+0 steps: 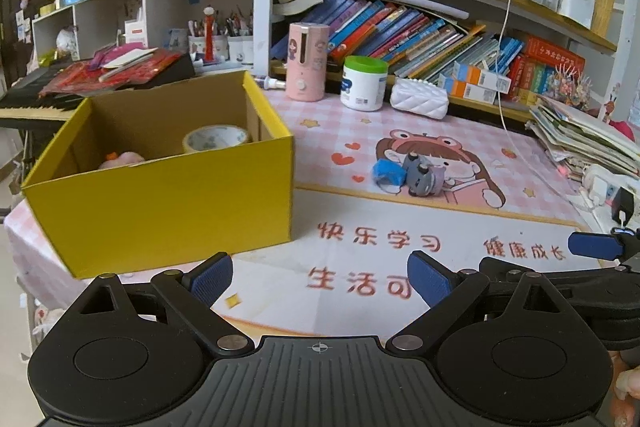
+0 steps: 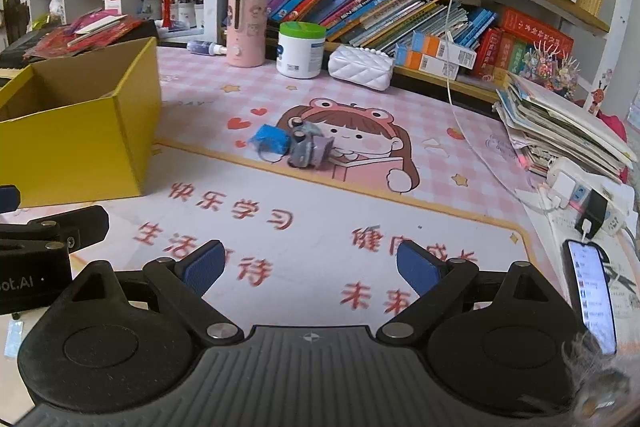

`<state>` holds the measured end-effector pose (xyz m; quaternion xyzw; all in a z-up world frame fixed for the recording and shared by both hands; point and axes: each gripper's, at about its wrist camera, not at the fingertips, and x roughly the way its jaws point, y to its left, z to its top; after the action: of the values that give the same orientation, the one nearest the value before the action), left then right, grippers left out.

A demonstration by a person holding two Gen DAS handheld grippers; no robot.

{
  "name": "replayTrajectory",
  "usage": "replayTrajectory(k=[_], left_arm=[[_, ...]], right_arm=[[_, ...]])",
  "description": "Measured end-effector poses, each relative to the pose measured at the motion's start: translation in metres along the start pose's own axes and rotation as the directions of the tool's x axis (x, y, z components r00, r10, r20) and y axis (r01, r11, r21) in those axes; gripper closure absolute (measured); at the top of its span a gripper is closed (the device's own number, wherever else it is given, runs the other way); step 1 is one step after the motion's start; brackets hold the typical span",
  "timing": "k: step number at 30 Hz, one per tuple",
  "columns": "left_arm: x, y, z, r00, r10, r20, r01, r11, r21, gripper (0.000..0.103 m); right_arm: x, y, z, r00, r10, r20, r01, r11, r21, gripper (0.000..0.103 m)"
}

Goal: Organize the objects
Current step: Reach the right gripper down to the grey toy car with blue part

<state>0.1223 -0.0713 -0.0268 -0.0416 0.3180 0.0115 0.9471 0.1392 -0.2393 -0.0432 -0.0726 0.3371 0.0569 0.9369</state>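
Hovering side by side over the near edge of the pink cartoon desk mat, the left gripper and right gripper both have their jaws spread wide with nothing between them. Two small things lie touching in the middle of the surface: a crumpled blue piece and a grey toy just beside it, too blurred to name more closely. At the left stands the open yellow cardboard box, which already holds a roll of patterned tape and something pink. Judging by this, the step in hand is the approach to the last loose items. Next, one gripper should reach forward and lower over the grey toy, close on it, then carry it left into the box.
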Motion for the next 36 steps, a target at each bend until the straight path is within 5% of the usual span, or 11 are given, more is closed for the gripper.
replayTrajectory(k=[23, 36], left_arm=[[0.062, -0.057, 0.033, 0.998, 0.068, -0.006, -0.068, 0.997, -0.037, 0.008], [0.082, -0.067, 0.046, 0.995, 0.099, -0.009, -0.1, 0.995, -0.016, 0.009]], right_arm=[[0.079, -0.067, 0.039, 0.996, 0.08, -0.035, -0.082, 0.996, -0.04, 0.013], [0.114, -0.079, 0.054, 0.99, 0.136, -0.032, -0.137, 0.99, -0.044, 0.024]])
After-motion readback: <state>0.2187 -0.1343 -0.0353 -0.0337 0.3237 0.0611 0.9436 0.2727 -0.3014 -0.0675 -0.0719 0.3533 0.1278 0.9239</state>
